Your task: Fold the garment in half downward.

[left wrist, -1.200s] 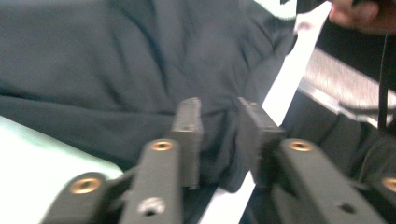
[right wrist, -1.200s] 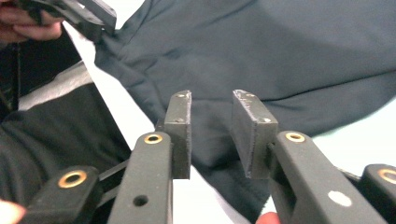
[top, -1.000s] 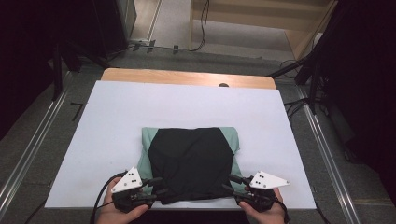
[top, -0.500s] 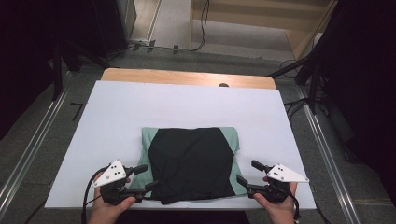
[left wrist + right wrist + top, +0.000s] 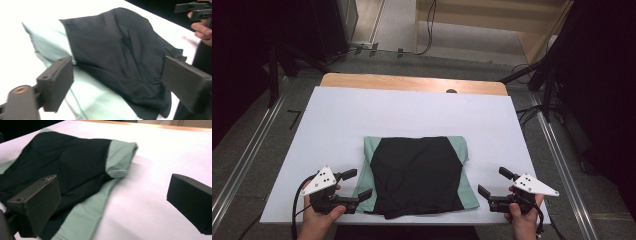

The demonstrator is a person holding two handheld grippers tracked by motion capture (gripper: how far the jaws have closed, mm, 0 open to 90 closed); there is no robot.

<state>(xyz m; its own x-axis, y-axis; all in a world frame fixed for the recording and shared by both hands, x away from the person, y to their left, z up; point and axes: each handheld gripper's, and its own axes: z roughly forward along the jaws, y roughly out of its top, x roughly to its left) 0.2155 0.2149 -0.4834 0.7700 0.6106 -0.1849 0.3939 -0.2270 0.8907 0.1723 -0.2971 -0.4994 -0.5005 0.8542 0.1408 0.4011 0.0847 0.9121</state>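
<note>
garment: folded black and mint-green cloth shirt (image 5: 417,175), near middle of white table sheet (image 5: 337,115)
left gripper (image 5: 354,185): jaws just opened wide, empty, at shirt's left near corner
right gripper (image 5: 497,182): jaws just opened wide, empty, right of shirt, apart

My left hand-held gripper (image 5: 358,185) and right hand-held gripper (image 5: 496,181), jaws just opened, flank the folded black-and-green garment (image 5: 416,174) on the white worktop (image 5: 362,115).

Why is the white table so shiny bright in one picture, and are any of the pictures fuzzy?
In the left gripper view, light washes the white table cover out to a featureless glare, and the near jaws look soft and blurry. In the right gripper view, the folded shirt casts a faint shadow on the cover. In the high view, the table is evenly lit while the room around it is dark.
</note>
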